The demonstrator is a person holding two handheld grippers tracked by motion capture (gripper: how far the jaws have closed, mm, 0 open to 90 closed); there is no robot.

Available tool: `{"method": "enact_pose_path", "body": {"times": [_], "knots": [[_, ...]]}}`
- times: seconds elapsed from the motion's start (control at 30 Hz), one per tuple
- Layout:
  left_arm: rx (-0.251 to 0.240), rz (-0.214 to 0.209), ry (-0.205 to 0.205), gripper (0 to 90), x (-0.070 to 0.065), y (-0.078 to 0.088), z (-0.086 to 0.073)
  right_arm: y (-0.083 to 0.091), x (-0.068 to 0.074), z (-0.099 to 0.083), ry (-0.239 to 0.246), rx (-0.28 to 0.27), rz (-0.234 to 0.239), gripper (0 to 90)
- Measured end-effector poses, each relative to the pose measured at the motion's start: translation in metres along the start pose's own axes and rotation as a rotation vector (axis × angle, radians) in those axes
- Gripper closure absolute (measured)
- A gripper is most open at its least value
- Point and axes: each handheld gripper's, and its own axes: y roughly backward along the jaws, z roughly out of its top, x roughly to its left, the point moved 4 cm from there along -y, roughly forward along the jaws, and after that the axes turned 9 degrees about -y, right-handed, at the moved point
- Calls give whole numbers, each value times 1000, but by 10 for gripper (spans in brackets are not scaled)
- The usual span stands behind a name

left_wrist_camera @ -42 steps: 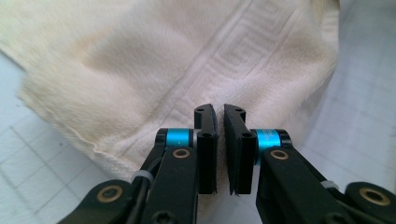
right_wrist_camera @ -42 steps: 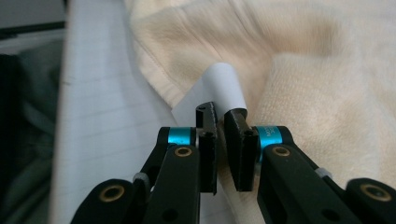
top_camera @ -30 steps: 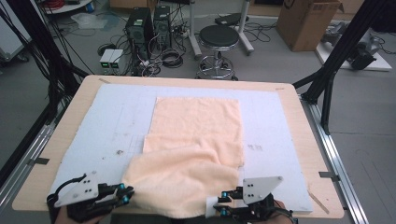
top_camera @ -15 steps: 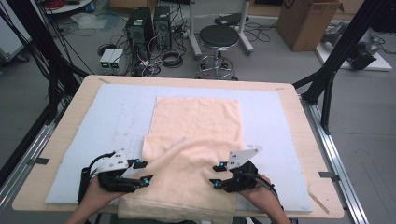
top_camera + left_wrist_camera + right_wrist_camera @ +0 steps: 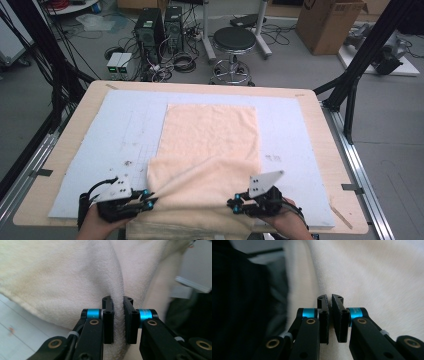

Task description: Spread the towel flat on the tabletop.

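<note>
We hold a gripper in each hand at the near edge of the table (image 5: 320, 107), and both are clamped on the peach towel (image 5: 210, 132). The towel lies down the middle of the pale blue mat (image 5: 125, 125), its far part spread flat toward twelve o'clock, its near part lifted and bunched between our hands, with some cloth hanging over the table's near edge at six o'clock.

Our left gripper (image 5: 148, 202) sits at about seven o'clock of the table. In the left gripper view its jaws have just been closing, and they now pinch a raised ridge of towel (image 5: 75, 277) that runs up between the two black pads; the left gripper (image 5: 117, 320) has the fold squeezed thin. From this pinch a taut crease runs toward one o'clock across the bunched cloth in the high view.

Our right gripper (image 5: 234, 205) sits at about five o'clock of the table, touching the towel's right near edge. In the right gripper view its jaws have also just been closing; the right gripper (image 5: 332, 318) stands pressed nearly together with a thin edge of towel (image 5: 374, 277) caught between the pads. A dark blurred shape fills the nine o'clock side of that view; we cannot tell what it is.
</note>
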Motion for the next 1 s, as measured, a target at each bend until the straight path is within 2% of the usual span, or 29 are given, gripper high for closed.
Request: {"method": "enact_pose_path", "body": {"times": [0.07,0.1,0.17,0.2,0.23,0.3,0.33,0.37,0.43,0.5,0.57,0.63,0.67,0.77,0.8,0.83,0.87,0.9,0.93,1.0], "knots": [[-28,-33,-23,733,-19,12,2,6,22,0,40,-4,40,807],[-34,-33,-36,641,-24,16,4,9,35,1,57,-9,68,733],[-61,-29,-34,547,-27,19,10,15,44,4,57,-46,95,694],[-69,-22,-43,521,-25,20,13,17,44,6,64,-64,86,670],[-76,0,-56,517,-19,18,16,19,41,8,65,-67,45,653],[-77,35,-47,502,-6,10,18,19,24,11,56,-47,-47,625],[-69,64,-43,495,5,3,18,17,17,11,50,-48,-69,615],[-61,88,-40,495,14,-3,18,14,5,10,38,-48,-111,588],[-57,109,-16,489,33,-15,18,10,-14,9,15,-50,-192,559],[-51,142,1,489,51,-25,20,6,-36,7,-29,-71,-238,559],[-50,172,17,469,64,-32,22,3,-50,8,-44,-58,-271,540],[-42,204,20,457,76,-37,23,-1,-61,9,-45,-52,-283,525],[-25,202,27,445,83,-41,23,-3,-65,10,-51,-46,-277,523],[21,148,68,454,91,-50,18,-11,-77,8,-62,-4,-277,528],[38,134,71,518,91,-52,16,-13,-79,7,-70,13,-274,571],[60,132,64,620,91,-53,14,-15,-79,6,-64,25,-263,633],[70,129,53,677,90,-52,14,-15,-78,6,-57,40,-254,682],[55,110,47,723,85,-49,14,-15,-76,6,-48,39,-246,710],[48,103,40,756,82,-47,13,-15,-71,6,-38,37,-223,735],[42,84,29,770,72,-41,11,-14,-63,7,-20,35,-207,721]]}}
